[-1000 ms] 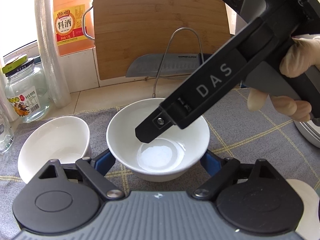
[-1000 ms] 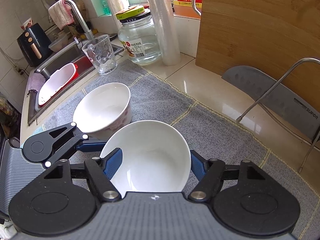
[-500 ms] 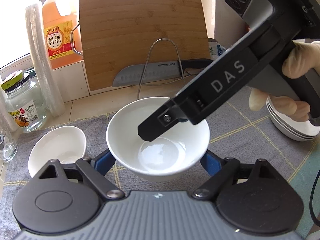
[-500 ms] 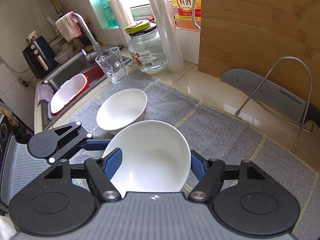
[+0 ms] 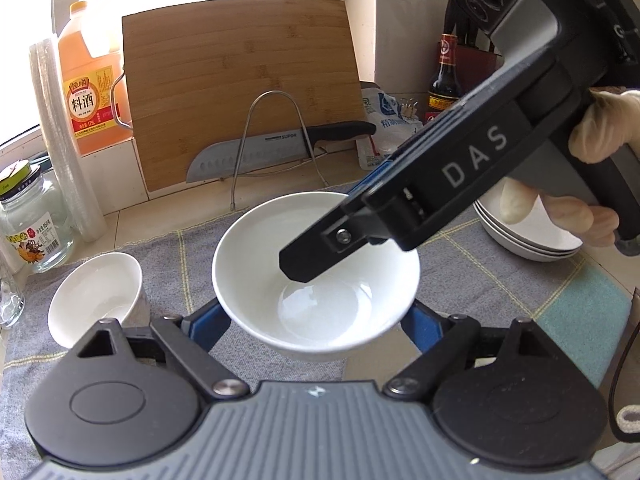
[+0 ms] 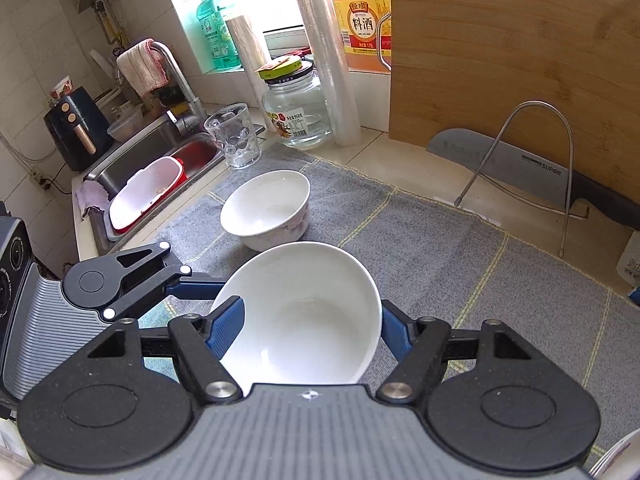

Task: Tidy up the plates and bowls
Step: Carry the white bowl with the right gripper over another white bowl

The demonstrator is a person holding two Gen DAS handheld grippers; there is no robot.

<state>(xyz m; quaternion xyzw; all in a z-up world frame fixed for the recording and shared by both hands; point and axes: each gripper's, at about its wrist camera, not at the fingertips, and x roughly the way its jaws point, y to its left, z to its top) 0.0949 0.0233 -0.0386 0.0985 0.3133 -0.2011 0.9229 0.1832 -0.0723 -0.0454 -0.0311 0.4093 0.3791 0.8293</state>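
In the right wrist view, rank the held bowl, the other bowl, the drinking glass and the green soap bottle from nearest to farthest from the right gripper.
1. Held bowl, clamped in the right gripper.
2. Other bowl, just beyond on the grey mat, slightly left.
3. Drinking glass, farther back left, by the sink.
4. Green soap bottle, on the windowsill, far left.

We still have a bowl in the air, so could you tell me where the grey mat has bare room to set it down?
Free: the grey mat between the wire knife stand and the held white bowl. Crowded: the sink side, where a floral-sided white bowl, ribbed glass tumbler and glass jar cluster; stacked white plates sit opposite.
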